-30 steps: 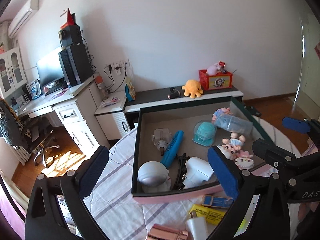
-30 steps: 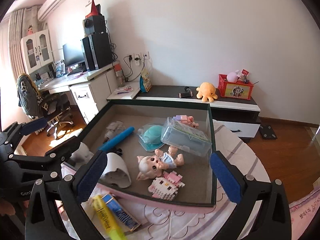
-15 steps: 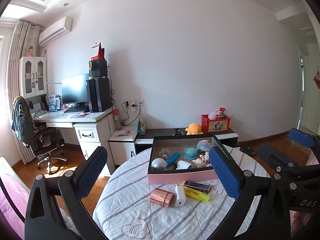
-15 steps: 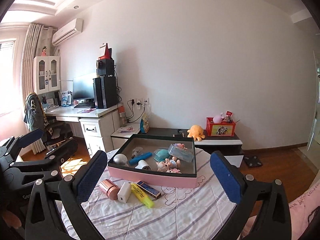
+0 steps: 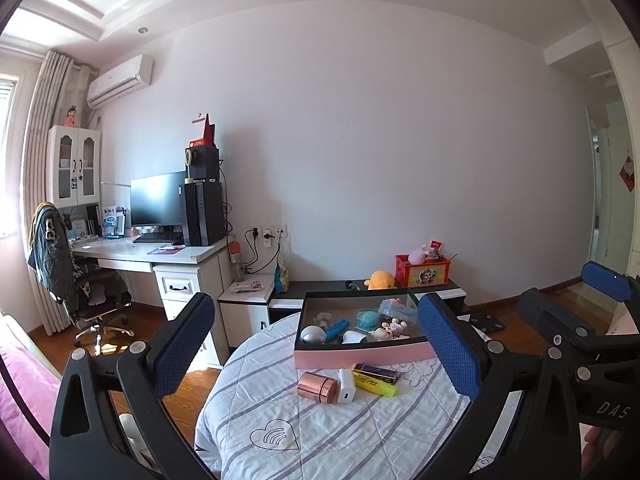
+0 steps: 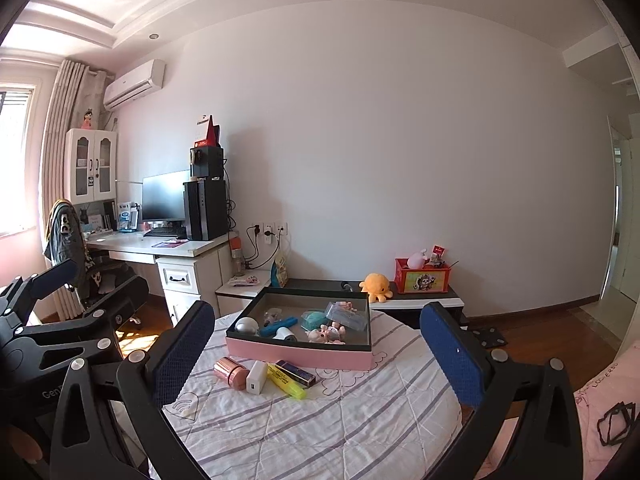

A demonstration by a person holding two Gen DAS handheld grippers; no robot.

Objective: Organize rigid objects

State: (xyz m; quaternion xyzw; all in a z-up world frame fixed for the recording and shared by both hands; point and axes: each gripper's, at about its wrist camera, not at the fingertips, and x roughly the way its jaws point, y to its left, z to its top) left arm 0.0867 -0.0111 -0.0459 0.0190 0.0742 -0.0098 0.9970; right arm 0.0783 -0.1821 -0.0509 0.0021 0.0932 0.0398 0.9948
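Left tongs (image 5: 316, 344): sitting released at the bottom of the left wrist view, blue pads spread wide and gripping nothing, hanging well back from the round tabletop (image 5: 280, 412).
Right tongs (image 6: 320, 348): also standing released, blue pads far apart at the lower edge of the right wrist view, carrying nothing; the same tool is showing at the right edge of the left wrist view.
Pink box (image 5: 360, 354): lying at lower centre of the frame on the striped cloth, its dark inside facing up.
Box contents: a grey round gadget (image 5: 313, 335), a blue handle-like piece (image 5: 336, 327), a teal item (image 5: 367, 318), a clear case (image 5: 396, 310) and a small doll (image 5: 386, 330) are lying inside.
Rose-gold cylinder (image 5: 317, 387): lying on its side just in front of the box.
White charger (image 5: 346, 385): sitting beside the cylinder, to its right.
Yellow highlighter (image 5: 376, 384): lying right of the charger, a dark slim box (image 5: 376, 372) just behind it.
Orange plush octopus (image 6: 375, 286): sitting on the low cabinet behind.
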